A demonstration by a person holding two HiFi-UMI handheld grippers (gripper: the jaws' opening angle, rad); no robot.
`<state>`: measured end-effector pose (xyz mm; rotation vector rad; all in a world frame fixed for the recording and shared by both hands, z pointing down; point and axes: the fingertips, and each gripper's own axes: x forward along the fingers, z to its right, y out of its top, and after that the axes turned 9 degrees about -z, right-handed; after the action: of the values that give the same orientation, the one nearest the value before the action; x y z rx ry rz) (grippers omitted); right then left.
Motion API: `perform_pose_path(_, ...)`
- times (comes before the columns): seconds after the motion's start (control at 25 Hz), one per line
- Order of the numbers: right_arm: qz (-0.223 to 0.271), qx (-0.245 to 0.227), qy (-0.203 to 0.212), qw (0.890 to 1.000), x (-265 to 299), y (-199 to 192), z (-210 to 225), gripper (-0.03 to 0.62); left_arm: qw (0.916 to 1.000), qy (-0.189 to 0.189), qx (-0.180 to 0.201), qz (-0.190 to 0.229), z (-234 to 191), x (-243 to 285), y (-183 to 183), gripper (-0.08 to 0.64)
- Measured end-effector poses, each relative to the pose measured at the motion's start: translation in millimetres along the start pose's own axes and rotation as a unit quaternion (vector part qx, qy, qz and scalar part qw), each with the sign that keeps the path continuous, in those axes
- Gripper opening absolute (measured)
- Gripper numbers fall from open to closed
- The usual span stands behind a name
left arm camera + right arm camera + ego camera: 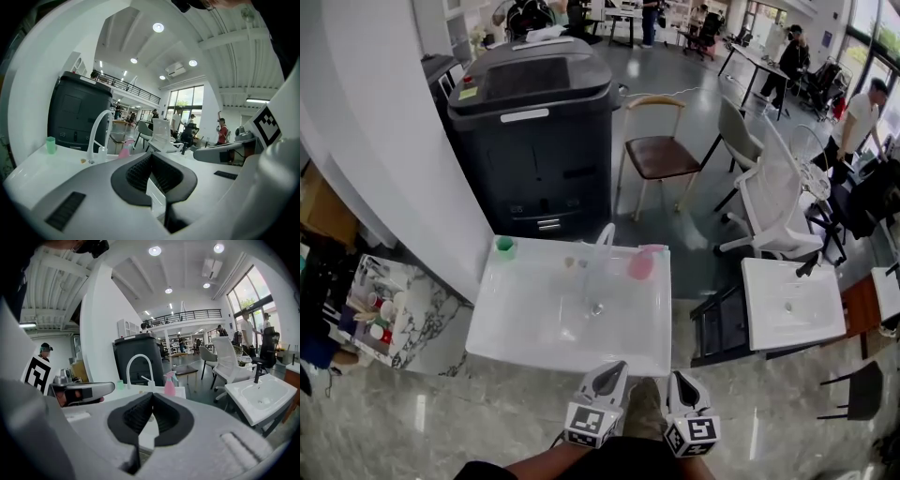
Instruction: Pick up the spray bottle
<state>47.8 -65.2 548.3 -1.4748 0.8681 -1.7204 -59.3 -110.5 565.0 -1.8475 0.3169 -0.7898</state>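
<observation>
A pink spray bottle [642, 262] stands at the far right corner of the white sink unit [516, 319], right of the white tap [603, 246]. It also shows in the left gripper view as the spray bottle [125, 149] and in the right gripper view as the spray bottle [169, 384]. My left gripper [609, 376] and right gripper [682, 382] are side by side at the sink's near edge, well short of the bottle. Both are shut with nothing between their jaws.
A green cup [504, 247] stands at the sink's far left corner. A large black bin [534, 131] is behind the sink, with a wooden chair [658, 155] and a white office chair [773, 202] to the right. A second white basin [791, 302] lies right.
</observation>
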Motion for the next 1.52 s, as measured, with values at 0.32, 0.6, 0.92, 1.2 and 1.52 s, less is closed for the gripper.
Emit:
perform_pose_path(0.32, 0.006, 0.005, 0.025, 1.000, 53, 31, 44, -0.002, 0.9999, 0.014, -0.004, -0.001, -11, 62, 25, 0.017)
perform_pose_path(0.6, -0.007, 0.007, 0.052, 0.999, 107, 56, 91, -0.002, 0.9995, 0.023, -0.021, -0.002, -32, 139, 46, 0.017)
perform_pose_path(0.92, -0.013, -0.014, 0.079, 0.997, 161, 84, 136, -0.002, 0.9976, 0.066, -0.022, 0.000, -59, 220, 64, 0.017)
perform_pose_path(1.2, -0.024, -0.022, 0.114, 0.993, 195, 98, 162, -0.002, 0.9918, 0.113, -0.058, -0.018, -99, 270, 62, 0.018)
perform_pose_path(1.52, -0.038, -0.026, 0.135, 0.990, 221, 101, 193, -0.002, 0.9861, 0.133, -0.089, -0.046, -123, 321, 49, 0.164)
